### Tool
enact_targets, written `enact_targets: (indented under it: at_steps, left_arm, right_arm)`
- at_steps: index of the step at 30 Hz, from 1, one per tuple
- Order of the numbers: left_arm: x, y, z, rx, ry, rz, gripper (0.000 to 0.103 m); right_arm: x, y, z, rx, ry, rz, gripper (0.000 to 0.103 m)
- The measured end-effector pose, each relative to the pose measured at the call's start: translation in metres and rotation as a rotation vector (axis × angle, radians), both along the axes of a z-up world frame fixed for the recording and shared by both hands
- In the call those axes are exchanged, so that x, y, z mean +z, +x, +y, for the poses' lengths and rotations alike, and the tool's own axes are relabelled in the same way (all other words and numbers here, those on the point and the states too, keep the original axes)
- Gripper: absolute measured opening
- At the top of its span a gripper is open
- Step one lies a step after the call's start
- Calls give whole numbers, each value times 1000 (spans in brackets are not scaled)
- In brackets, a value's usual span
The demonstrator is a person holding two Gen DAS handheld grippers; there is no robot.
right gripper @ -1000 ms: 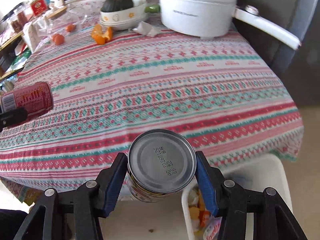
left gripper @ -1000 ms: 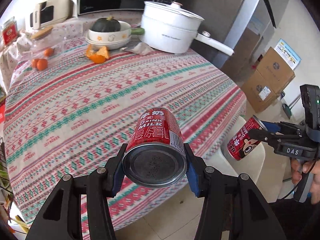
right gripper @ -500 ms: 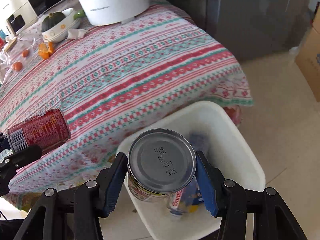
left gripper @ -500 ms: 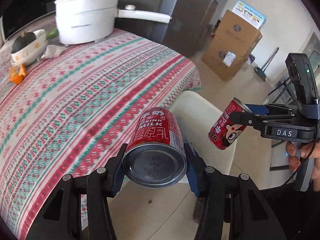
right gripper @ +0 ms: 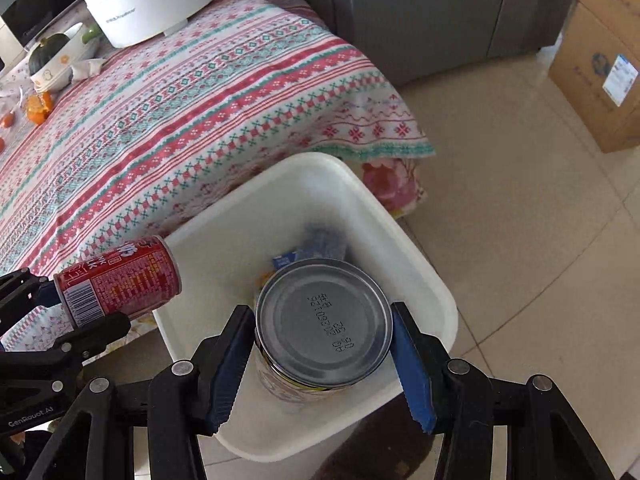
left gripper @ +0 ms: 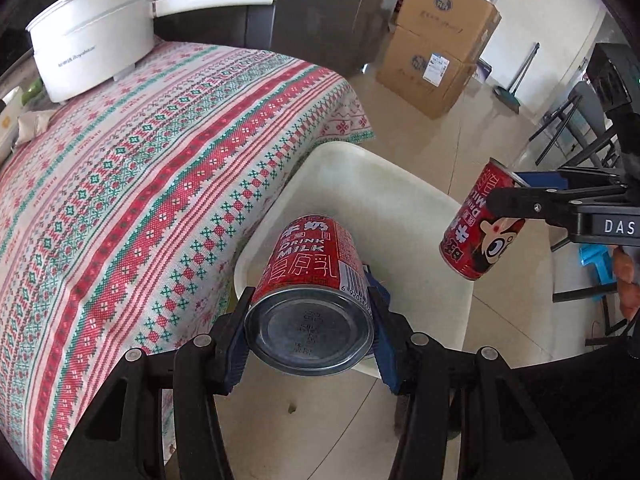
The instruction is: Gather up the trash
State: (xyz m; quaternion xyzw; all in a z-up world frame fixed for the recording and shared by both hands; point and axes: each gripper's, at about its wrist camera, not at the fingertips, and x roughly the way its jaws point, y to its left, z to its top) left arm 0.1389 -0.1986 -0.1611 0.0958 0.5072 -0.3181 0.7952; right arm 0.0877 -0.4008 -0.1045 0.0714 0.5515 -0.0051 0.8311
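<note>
My left gripper [left gripper: 310,312] is shut on a red milk can [left gripper: 310,276], held over the near rim of the white trash bin [left gripper: 384,184]. My right gripper [right gripper: 324,344] is shut on a second can [right gripper: 324,328], of which its silver bottom faces the camera, directly above the white trash bin [right gripper: 408,240]. The right can with its cartoon face also shows in the left wrist view [left gripper: 482,226], above the bin's right edge. The left can also shows in the right wrist view [right gripper: 118,280], at the bin's left rim. Some trash [right gripper: 320,244] lies in the bin.
A table with a patterned cloth [left gripper: 140,168] stands left of the bin, with a white pot [left gripper: 92,36] at its far end. Cardboard boxes [left gripper: 440,40] stand on the tiled floor beyond. A bowl with a squash [right gripper: 52,56] and orange peel [right gripper: 38,106] sit on the table.
Both grippers have swung from over the table toward the bin, each with its can. The right can now hangs right above the bin opening, the left can at its rim.
</note>
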Motion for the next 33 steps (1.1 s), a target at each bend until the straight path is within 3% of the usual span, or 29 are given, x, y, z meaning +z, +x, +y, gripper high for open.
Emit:
enact_targets:
  at_steps: [6, 10, 25, 29, 33]
  left_arm:
    - [-3, 12, -9, 35, 9, -44, 56]
    - [3, 16, -5, 85, 22, -53, 85]
    - [22, 0, 48, 146, 96, -100, 91]
    - [32, -6, 64, 176, 96, -118, 91]
    - [42, -16, 81, 210, 92, -122, 92]
  right_arm:
    - [-6, 0, -7, -12, 1, 18, 59]
    - [-9, 1, -8, -18, -8, 30, 59]
    - [-22, 16, 6, -21, -65, 84, 60]
    - [-19, 18, 7, -64, 1, 95, 78]
    - [-11, 16, 16, -67, 33, 69, 81]
